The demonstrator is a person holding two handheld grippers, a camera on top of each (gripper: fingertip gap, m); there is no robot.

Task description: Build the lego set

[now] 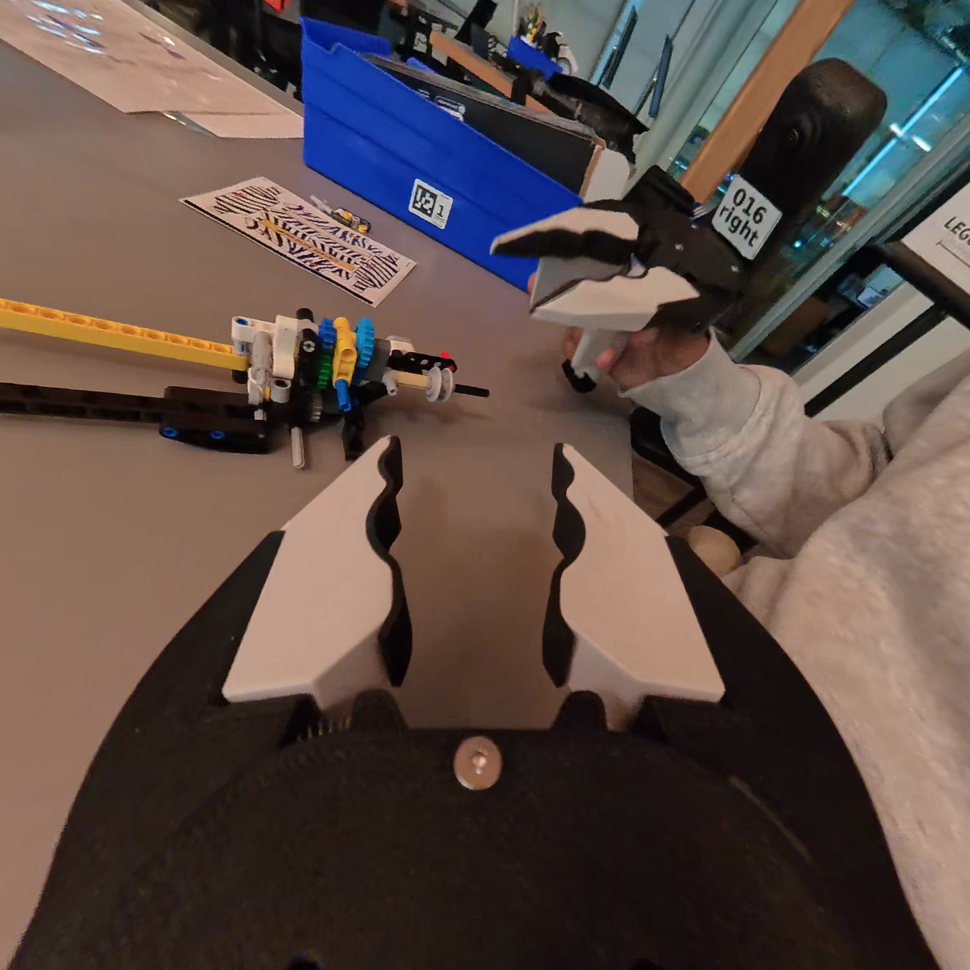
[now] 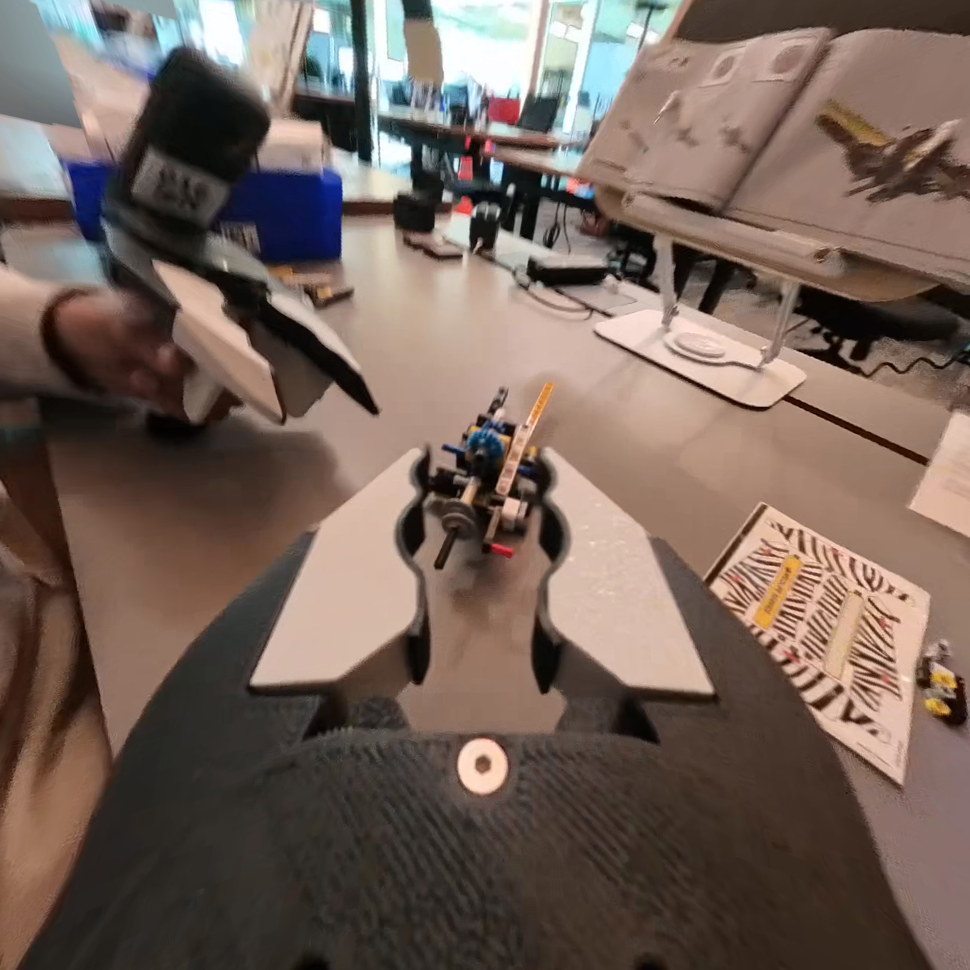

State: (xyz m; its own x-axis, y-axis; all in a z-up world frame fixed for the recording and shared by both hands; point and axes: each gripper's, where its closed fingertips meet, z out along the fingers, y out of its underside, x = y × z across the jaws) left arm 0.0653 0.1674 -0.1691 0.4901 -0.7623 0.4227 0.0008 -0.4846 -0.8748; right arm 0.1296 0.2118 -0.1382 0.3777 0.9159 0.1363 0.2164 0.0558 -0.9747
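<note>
In the left wrist view, the left tongs point(image 1: 476, 446) are released, with a wide gap between the two white fingers, and they grasp nothing. They hang over a bare part of the grey worktop point(image 1: 105, 525). The lego model point(image 1: 315, 367) lies on the worktop ahead and to the left of the fingertips, apart from them. It has a long yellow beam point(image 1: 115, 333) and a black beam point(image 1: 78, 401) that both run to the left edge of the picture, with blue, yellow and green gears in the middle and a thin black axle pointing to the right. Behind the model lies a sticker sheet point(image 1: 299, 239) with a black striped pattern, and a few small loose pieces point(image 1: 349, 218) rest at its far edge. A blue bin point(image 1: 420, 152) stands behind the sheet. On the right, a hand point(image 1: 630, 357) in a light grey sleeve holds the right tongs point(image 1: 512, 273) up above the worktop; their fingers are spread and empty.

In the right wrist view, the right tongs point(image 2: 480, 454) are also released. The lego model point(image 2: 488, 472) lies on the worktop just ahead, seen between the two fingertips; I cannot tell if they touch it. Its black axle points toward the camera. The left tongs point(image 2: 325, 414) appear blurred at the upper left, spread and empty. The sticker sheet point(image 2: 829, 630) lies to the right, with the small loose pieces point(image 2: 942, 682) beside it. An open instruction book point(image 2: 761, 131) stands on a white stand point(image 2: 703, 357) at the back right.
</note>
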